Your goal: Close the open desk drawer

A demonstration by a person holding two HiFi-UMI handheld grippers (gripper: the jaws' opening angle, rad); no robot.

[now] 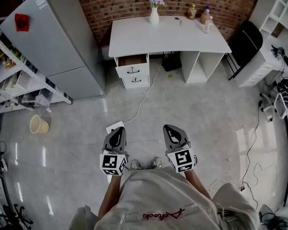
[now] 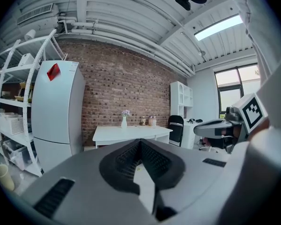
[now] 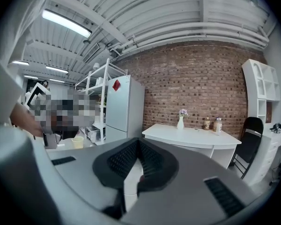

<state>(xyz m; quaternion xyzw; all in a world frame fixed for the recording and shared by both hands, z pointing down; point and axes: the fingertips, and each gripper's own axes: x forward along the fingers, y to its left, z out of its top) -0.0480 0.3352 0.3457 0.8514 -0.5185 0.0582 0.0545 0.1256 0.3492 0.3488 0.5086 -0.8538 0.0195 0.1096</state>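
Showing open drawer [image 1: 132, 60]: head view only | left gripper [image 1: 119, 130], right gripper [image 1: 170, 128]: fingers [image 2: 124, 161] clenched, empty

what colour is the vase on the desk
The vase is white, with pale purple flowers in it. It shows best in the head view.
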